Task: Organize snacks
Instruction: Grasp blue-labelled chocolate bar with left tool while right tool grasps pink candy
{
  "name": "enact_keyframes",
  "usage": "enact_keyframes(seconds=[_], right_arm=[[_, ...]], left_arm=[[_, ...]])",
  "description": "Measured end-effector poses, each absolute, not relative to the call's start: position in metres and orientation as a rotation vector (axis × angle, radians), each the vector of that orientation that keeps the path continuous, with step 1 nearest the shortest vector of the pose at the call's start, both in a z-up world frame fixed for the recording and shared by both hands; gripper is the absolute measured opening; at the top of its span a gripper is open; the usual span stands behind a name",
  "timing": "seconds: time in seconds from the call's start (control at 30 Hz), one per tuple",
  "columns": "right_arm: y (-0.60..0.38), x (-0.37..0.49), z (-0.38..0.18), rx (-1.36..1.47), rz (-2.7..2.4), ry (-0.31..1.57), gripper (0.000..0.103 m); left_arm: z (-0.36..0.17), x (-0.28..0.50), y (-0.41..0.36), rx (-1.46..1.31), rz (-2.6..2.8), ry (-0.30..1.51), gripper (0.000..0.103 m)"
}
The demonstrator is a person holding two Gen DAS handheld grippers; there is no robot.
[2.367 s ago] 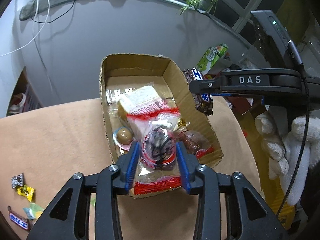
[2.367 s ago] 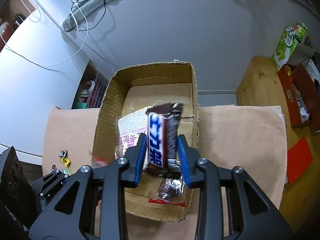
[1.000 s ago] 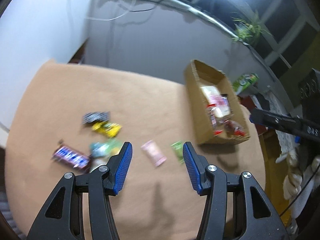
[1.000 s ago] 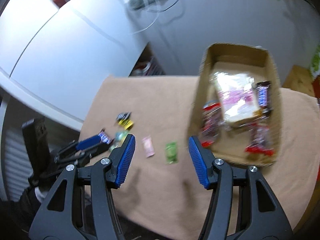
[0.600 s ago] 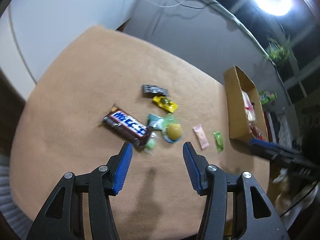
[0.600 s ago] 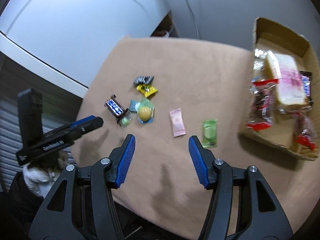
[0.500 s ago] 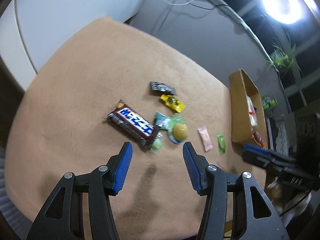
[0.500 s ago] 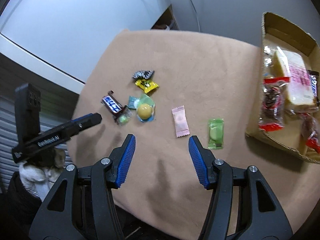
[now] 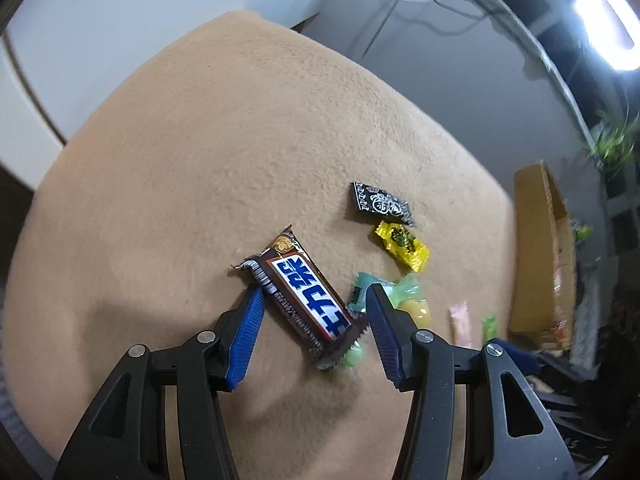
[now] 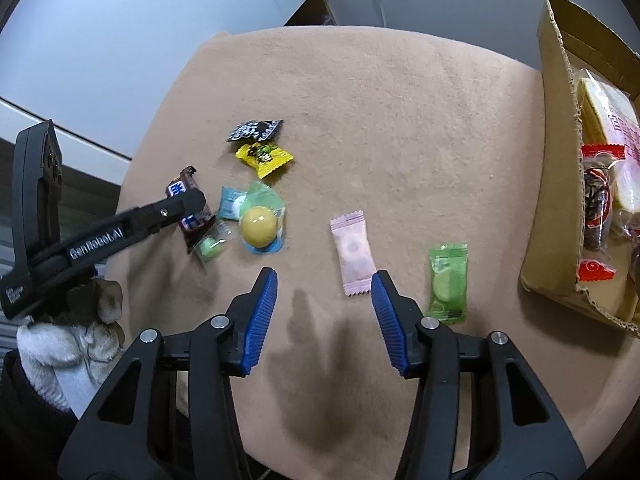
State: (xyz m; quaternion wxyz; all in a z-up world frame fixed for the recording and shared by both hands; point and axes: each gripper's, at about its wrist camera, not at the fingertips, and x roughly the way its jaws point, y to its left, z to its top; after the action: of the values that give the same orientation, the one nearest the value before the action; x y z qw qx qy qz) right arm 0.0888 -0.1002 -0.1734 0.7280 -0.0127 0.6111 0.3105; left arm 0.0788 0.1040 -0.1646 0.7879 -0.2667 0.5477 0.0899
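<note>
A brown chocolate bar (image 9: 308, 296) with a blue and white label lies slantwise on the tan cloth. My left gripper (image 9: 314, 292) stands open astride it, pads apart from the wrapper. In the right wrist view that gripper (image 10: 192, 208) covers the middle of the bar (image 10: 180, 186). My right gripper (image 10: 324, 276) hovers low, its jaws closing. The near end of a pink candy (image 10: 353, 256) shows between its fingertips, close to the right one and untouched. A green sachet (image 10: 448, 280) lies just right of that finger.
Loose sweets cluster by the bar: a black wrapper (image 10: 254, 130), a yellow one (image 10: 264, 156), a teal one (image 10: 230, 202), a yellow jelly ball (image 10: 260, 224), a small green candy (image 10: 210, 246). The cardboard box (image 10: 556, 160) of packed snacks stands right. A gloved hand (image 10: 60, 352) is left.
Both grippers let their snacks go in the box, swung left and sank toward the cloth. The left now straddles the chocolate bar; the right came down by the pink candy, jaws slightly narrower.
</note>
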Motion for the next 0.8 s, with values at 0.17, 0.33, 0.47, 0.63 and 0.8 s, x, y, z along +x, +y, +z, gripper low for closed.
enact_keyframes(seconds=[0.17, 0.33, 0.47, 0.63, 0.8], right_arm=[[-0.094, 0.094, -0.178, -0.057, 0.683, 1.343, 0.050], [-0.079, 0.094, -0.190, -0.129, 0.669, 1.357, 0.042], [-0.073, 0.093, -0.193, -0.182, 0.663, 1.347, 0.040], [-0.067, 0.094, -0.195, -0.222, 0.663, 1.341, 0.032], [-0.069, 0.095, -0.195, -0.225, 0.668, 1.337, 0.015]], left_arm=[[-0.169, 0.082, 0.097, -0.501, 0.225, 1.190, 0.052], [-0.172, 0.085, 0.087, -0.378, 0.239, 1.189, 0.049], [-0.173, 0.084, 0.085, -0.316, 0.218, 1.184, 0.044], [-0.171, 0.081, 0.089, -0.313, 0.209, 1.181, 0.029], [-0.169, 0.074, 0.090, -0.320, 0.194, 1.168, 0.027]])
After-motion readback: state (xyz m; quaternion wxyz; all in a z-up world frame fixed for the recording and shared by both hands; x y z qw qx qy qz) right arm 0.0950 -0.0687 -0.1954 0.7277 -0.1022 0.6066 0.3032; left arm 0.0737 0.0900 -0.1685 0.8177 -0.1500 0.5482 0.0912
